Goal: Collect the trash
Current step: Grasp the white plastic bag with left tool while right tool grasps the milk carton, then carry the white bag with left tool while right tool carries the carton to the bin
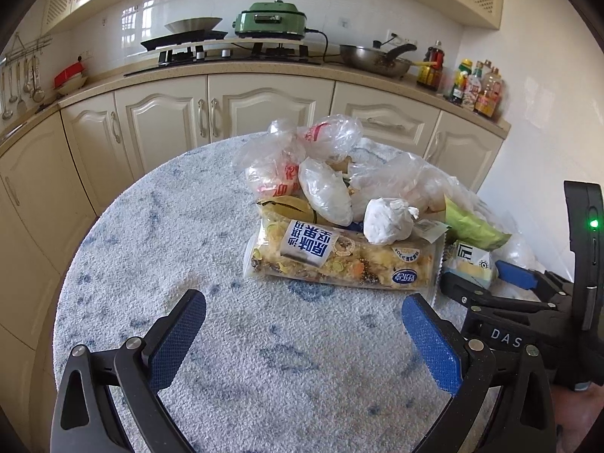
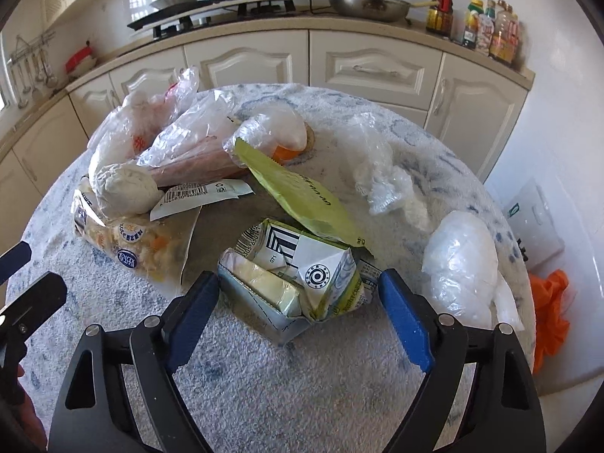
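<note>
We see a round table w/ a white-blue fuzzy cover, trash heaped on its far-centre and right part. Left gripper: jaws wide apart, nothing between the pads, hovering over bare cover just in front of a clear snack packet w/ blue-white label. On top of that packet rests a white knotted bag; behind it lie clear plastic bags w/ red print.

Right gripper: jaws wide, straddling a crushed carton. Carton sits between the blue pads; left pad is just beside its edge, right pad near its other side. We cannot tell whether either pad touches. A green wrapper overlaps the carton's far end. A crumpled clear bag lies at the table's right rim, near the right pad. An orange bag is on the floor beyond the rim.

Background: kitchen counter w/ hob, green cooker, wok, bottles.
</note>
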`<state>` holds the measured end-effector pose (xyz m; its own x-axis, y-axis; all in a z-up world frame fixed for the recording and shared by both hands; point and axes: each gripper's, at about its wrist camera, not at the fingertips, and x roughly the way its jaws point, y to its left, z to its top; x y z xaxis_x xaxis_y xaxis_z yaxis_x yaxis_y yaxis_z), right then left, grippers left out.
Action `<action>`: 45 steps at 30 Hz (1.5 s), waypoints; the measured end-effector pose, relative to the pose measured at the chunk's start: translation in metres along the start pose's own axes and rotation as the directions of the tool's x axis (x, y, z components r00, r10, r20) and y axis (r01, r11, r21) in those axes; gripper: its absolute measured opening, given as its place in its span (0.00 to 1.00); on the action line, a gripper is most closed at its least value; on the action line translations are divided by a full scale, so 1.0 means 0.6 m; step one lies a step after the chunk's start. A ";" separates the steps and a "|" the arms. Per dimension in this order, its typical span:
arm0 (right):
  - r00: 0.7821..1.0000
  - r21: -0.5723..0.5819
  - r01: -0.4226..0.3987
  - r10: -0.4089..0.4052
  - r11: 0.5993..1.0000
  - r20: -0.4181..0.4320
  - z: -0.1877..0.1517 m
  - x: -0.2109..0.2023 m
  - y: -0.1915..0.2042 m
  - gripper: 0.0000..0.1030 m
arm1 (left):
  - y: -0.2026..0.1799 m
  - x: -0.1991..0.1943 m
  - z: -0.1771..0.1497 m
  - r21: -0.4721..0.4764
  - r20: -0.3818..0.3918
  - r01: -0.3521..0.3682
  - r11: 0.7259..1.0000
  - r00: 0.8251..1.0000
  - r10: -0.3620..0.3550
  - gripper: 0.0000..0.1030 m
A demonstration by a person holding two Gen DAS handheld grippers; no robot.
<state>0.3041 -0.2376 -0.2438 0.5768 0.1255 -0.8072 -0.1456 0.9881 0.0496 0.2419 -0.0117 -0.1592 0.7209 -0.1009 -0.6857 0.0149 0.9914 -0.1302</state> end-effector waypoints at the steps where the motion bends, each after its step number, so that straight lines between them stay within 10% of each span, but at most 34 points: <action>1: 1.000 0.002 -0.006 0.006 1.000 0.000 0.003 0.001 -0.002 0.85 | -0.001 0.004 0.001 0.000 -0.002 0.001 1.000 1.000 -0.001 0.99; 30: 0.994 0.028 -0.107 0.107 0.994 -0.006 -0.015 -0.014 -0.015 0.83 | -0.046 0.049 0.060 0.090 0.027 0.054 0.994 0.998 -0.057 0.98; 33: 0.993 0.030 -0.115 0.115 0.993 -0.006 -0.020 -0.018 -0.017 0.83 | -0.049 0.072 0.071 0.066 0.007 0.069 0.995 0.998 -0.070 0.85; 37: 0.992 0.041 -0.128 0.129 0.991 0.001 -0.026 -0.029 -0.020 0.83 | -0.057 0.110 0.084 0.071 -0.047 0.091 0.993 0.995 -0.087 0.26; 45: 0.989 0.045 -0.149 0.148 0.988 0.024 -0.036 -0.055 -0.023 0.83 | -0.028 0.083 0.058 0.047 0.004 0.127 0.991 0.992 -0.128 0.25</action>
<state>0.2697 -0.2570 -0.2304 0.5680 0.2728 -0.7765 -0.1936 0.9613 0.1961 0.3016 -0.0305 -0.1661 0.7160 -0.2263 -0.6604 0.1395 0.9733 -0.1823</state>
